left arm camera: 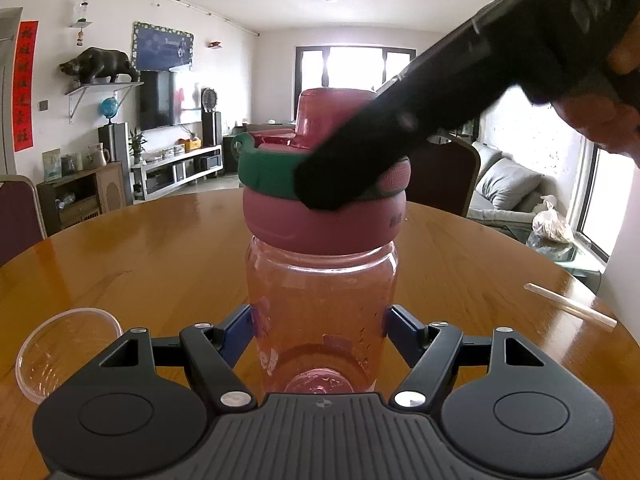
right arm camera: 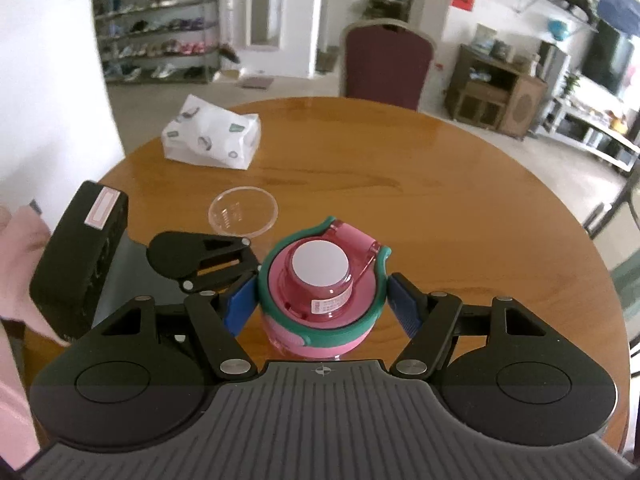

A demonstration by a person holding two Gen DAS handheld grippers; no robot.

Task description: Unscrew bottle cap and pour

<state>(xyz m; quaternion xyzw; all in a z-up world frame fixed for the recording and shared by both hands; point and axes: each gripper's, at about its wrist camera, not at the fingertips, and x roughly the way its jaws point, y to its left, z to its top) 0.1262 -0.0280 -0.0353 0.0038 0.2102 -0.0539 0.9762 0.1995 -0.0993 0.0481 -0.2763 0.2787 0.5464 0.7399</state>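
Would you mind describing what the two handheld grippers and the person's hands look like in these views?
Both the left gripper and the right gripper share one design: black linkage arms with silver pivot pins, blue ribbed fingers, round black side housings and a grey ribbed centre plate with a small compass-like mark. The left unit's black body carries a pink-edged white label. A pink sleeve shows on the left arm. No cables visible.

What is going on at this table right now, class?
A person works two handheld tools on a pink bottle standing upright on the round wooden table. The left tool grips the bottle's clear body from the side. The right tool comes down from above with its blue pads either side of the pink and green cap, which is on the bottle. An empty clear plastic cup waits nearby.
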